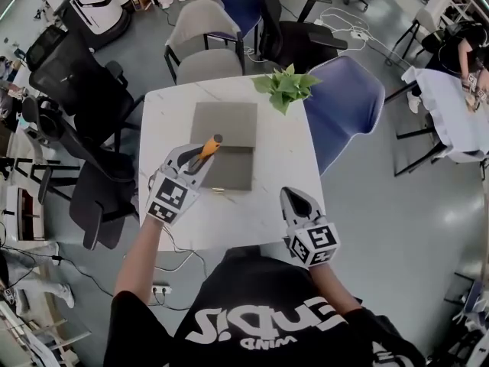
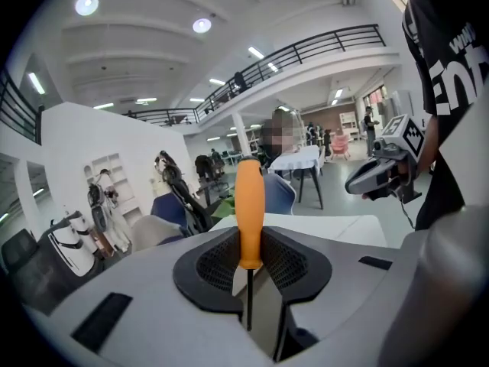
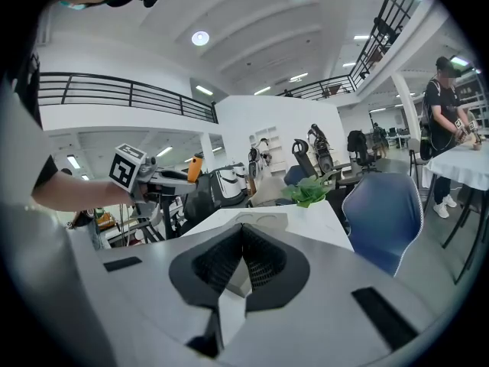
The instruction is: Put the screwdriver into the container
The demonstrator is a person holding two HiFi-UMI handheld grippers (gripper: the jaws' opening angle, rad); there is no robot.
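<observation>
An orange-handled screwdriver (image 1: 208, 147) with a thin dark shaft is held in my left gripper (image 1: 200, 153), which is shut on it just below the handle. In the left gripper view the screwdriver (image 2: 249, 205) stands upright between the pads, handle on top. The gripper hovers over the left part of a flat grey container (image 1: 223, 125) lying in the middle of the white table (image 1: 267, 205). My right gripper (image 1: 294, 199) sits near the table's front right, shut and with nothing in it. From the right gripper view the container (image 3: 256, 220) lies ahead and the screwdriver (image 3: 196, 167) shows at the left.
A potted green plant (image 1: 286, 86) stands at the table's far right corner. Chairs ring the table: a blue one (image 1: 344, 105) to the right, a grey one (image 1: 202, 44) behind, black ones (image 1: 76, 90) to the left. A person works at another table (image 1: 458, 44) far right.
</observation>
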